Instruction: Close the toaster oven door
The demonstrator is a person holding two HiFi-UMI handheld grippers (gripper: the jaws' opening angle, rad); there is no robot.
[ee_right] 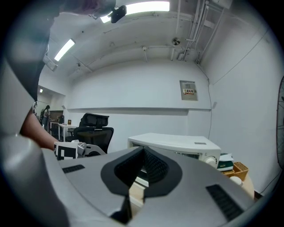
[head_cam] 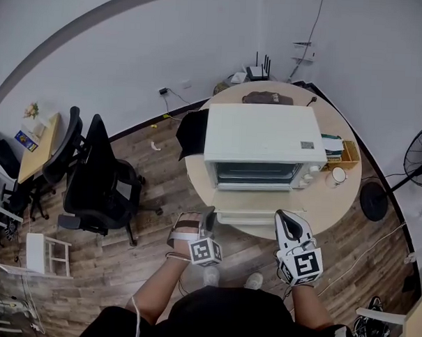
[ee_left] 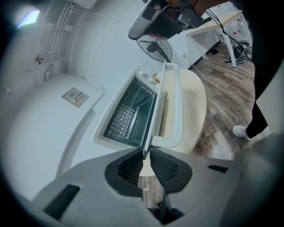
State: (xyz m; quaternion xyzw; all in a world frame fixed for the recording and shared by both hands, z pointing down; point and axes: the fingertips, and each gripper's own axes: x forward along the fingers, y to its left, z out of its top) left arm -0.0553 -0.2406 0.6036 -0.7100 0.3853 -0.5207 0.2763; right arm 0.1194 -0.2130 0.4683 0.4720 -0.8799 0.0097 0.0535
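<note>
Toaster oven door (ee_left: 179, 106), white, lowered open, its edge pinched by left gripper (ee_left: 147, 153); right gripper (ee_right: 142, 151) closed, empty.

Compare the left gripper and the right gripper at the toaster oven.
The left gripper is closed on the edge of the open door, while the right gripper is shut with nothing between its jaws. The left gripper sits at the door's left end and the right gripper at its right end. Both point toward the front of the toaster oven.
</note>
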